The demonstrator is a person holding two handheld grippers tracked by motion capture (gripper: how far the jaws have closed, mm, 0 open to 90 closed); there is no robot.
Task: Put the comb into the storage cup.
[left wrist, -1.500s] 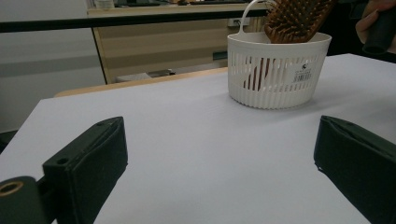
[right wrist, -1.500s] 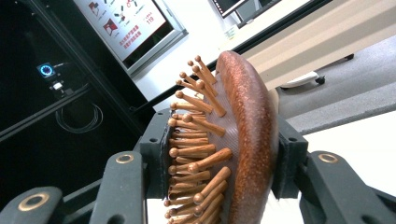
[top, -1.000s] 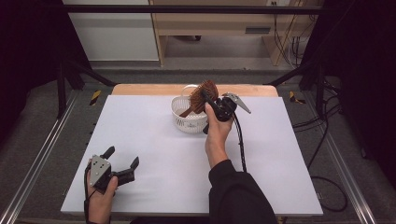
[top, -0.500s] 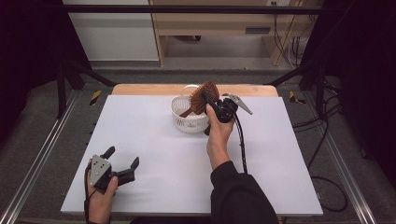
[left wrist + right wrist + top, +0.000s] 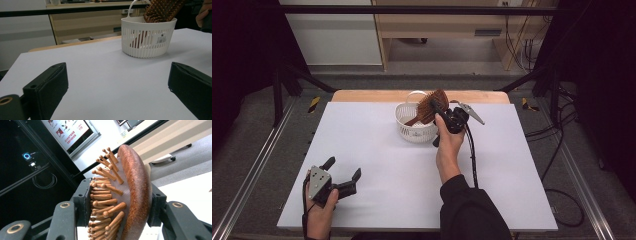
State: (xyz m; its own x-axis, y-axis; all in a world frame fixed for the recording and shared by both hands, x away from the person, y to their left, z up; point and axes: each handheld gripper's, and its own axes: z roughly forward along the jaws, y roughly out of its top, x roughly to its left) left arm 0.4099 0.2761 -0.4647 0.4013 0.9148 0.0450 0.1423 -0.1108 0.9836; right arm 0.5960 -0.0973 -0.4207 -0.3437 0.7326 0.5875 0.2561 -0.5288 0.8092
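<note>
A brown wooden hairbrush leans in a white slotted basket at the table's far middle, its handle down inside and its bristled head above the rim. My right gripper is shut on the brush head, one jaw against the bristles and the other on the wooden back. In the left gripper view the basket stands ahead with the hairbrush sticking out of it. My left gripper rests open near the table's front left corner, nothing between its jaws.
The white table top has a wooden strip along its far edge. A cable trails from the right gripper along the person's forearm. Metal rails flank the table; a cabinet stands behind.
</note>
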